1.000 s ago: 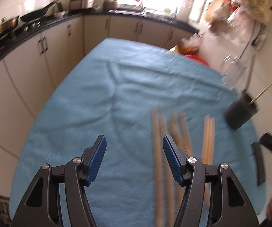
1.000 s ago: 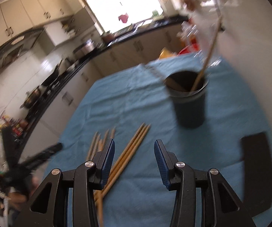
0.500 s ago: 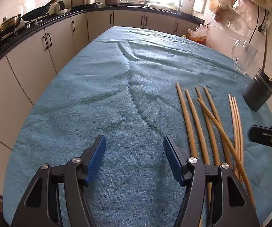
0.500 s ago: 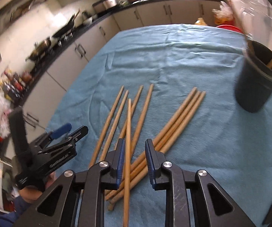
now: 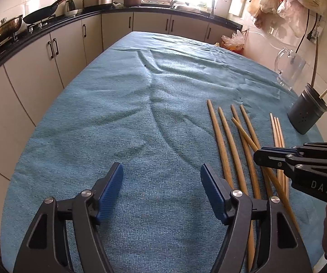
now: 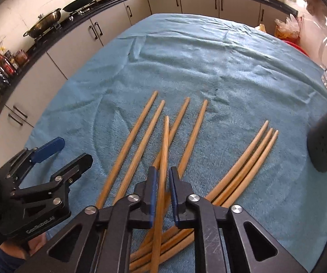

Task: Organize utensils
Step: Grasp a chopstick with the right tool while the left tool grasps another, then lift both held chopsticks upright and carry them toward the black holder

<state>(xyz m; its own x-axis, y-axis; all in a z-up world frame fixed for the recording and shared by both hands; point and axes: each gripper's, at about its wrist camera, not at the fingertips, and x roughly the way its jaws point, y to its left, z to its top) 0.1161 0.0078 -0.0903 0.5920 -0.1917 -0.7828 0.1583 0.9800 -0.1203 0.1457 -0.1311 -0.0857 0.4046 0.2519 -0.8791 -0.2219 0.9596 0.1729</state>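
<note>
Blue cloth (image 5: 122,118): a wrinkled towel-like cover spread over the whole desk, with kitchen cabinets (image 5: 56,52) beyond it.
Chopsticks (image 6: 138,136): wooden, lying loose on the cloth in two groups, all pointing roughly away from the cameras.
Larger group: four sticks fanned side by side, with a fifth laid across them at a slant.
Smaller group (image 6: 249,159): three sticks lying close together, to the right of the fan and near the dark cup.
Right claw (image 6: 162,195): clenched on the slanted chopstick (image 6: 164,150), its blue pads pressing the stick's sides; the stick's far tip points away over the fan.
Left claw (image 5: 161,191): released and opening, nothing between its blue pads, hovering over bare cloth to the left of the chopsticks.
Dark cup (image 5: 306,116): a round utensil holder with small holes, standing upright near the right edge of the desk, one thin stick leaning inside.
Glass jug (image 5: 290,68): clear, with a handle, standing behind the cup.
Stove side: a pan (image 5: 42,14) and a wok (image 5: 4,28) sit on the counter at the left.
</note>
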